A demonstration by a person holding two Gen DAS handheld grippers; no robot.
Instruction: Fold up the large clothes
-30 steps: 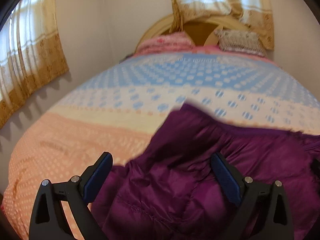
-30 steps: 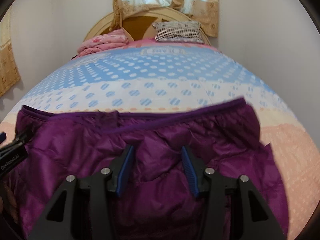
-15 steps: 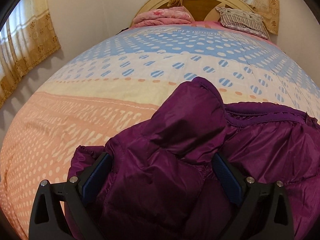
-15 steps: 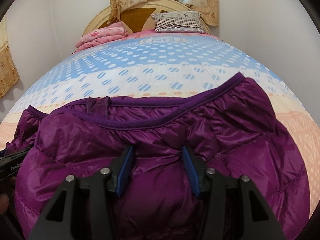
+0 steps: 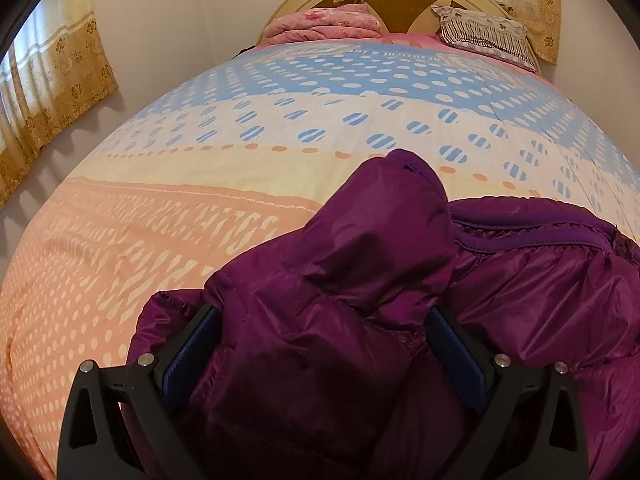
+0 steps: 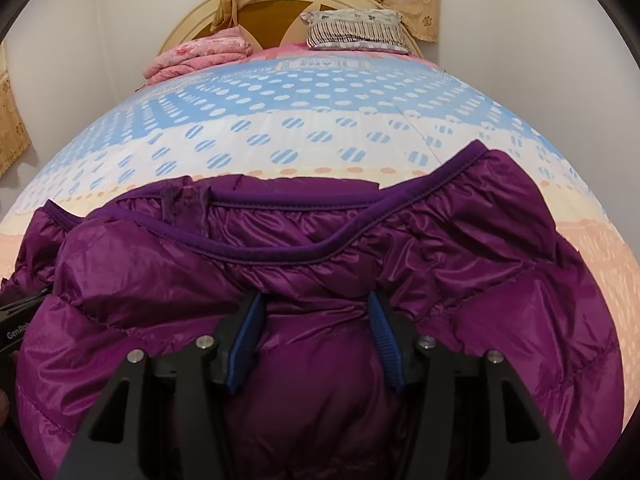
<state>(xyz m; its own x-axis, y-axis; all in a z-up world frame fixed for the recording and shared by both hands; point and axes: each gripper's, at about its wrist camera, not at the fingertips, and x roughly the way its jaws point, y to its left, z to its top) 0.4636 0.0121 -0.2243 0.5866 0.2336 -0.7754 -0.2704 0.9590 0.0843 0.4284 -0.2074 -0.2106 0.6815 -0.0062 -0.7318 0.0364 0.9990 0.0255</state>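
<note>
Left wrist view
Jacket: the purple puffer jacket (image 5: 360,320) lies on the near end of the bed (image 5: 168,240), bunched and partly doubled over, which fits a fold in progress.
Sleeve: one padded sleeve (image 5: 384,224) lies thrown over the body toward the hem edge, probably laid inward to narrow the garment.
Left gripper: the left gripper (image 5: 324,344) has its jaws spread wide, a thick bulge of jacket between the blue pads (image 5: 192,348); whether the pads press on it I cannot tell, the fabric may only be puffing up between them.
Writing: a line of print runs across the blue band of the bedcover (image 5: 360,52), too small and warped to read.
Background: a folded pink blanket (image 5: 324,24) and a patterned pillow (image 5: 484,32) sit at the headboard, well apart from the jacket.

Right wrist view
Jacket: it spreads across the near bed, its dark elastic hem (image 6: 304,256) curving along the far edge.
Right gripper: the right gripper (image 6: 316,332) points down at the jacket's middle; its jaws are opening, with puffed fabric between them, so I judge it is letting go after laying a fold.
Left gripper's body: a black edge (image 6: 20,316) shows at the frame's left, beside the jacket.
Label: white letters "GenRob" show on it, cut off by the frame's edge.
</note>
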